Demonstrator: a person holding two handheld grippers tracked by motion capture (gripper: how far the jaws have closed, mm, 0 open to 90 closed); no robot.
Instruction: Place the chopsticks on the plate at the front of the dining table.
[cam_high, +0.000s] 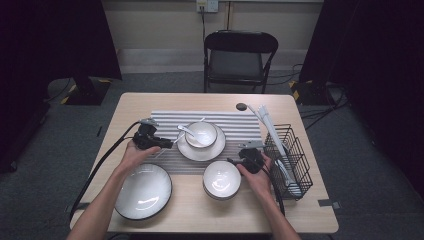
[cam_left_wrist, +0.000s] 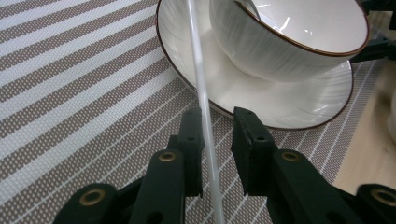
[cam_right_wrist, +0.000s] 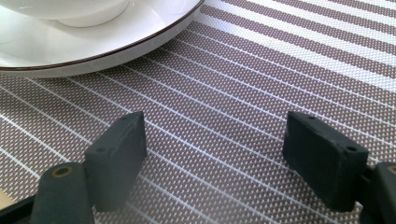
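A white bowl (cam_high: 202, 134) (cam_left_wrist: 289, 32) stands on a white saucer (cam_high: 215, 150) (cam_left_wrist: 280, 100) on the striped placemat (cam_high: 240, 122). A white spoon (cam_high: 182, 130) lies in the bowl. My left gripper (cam_high: 167, 143) (cam_left_wrist: 217, 116) is at the saucer's left edge. A thin white stick (cam_left_wrist: 203, 93) runs between its jaws and leans over the saucer's rim. It lies against one pad, with a gap to the other, so the gripper is open. My right gripper (cam_high: 235, 161) (cam_right_wrist: 217, 135) is open wide, low over the mat beside the saucer (cam_right_wrist: 93, 42), with nothing between its jaws.
A second white bowl (cam_high: 221, 180) sits at the front, just left of my right hand. A large dark-rimmed plate (cam_high: 144, 191) lies at the front left. A black wire basket (cam_high: 292, 160) with white utensils stands at the right. A folding chair (cam_high: 240, 55) is beyond the table.
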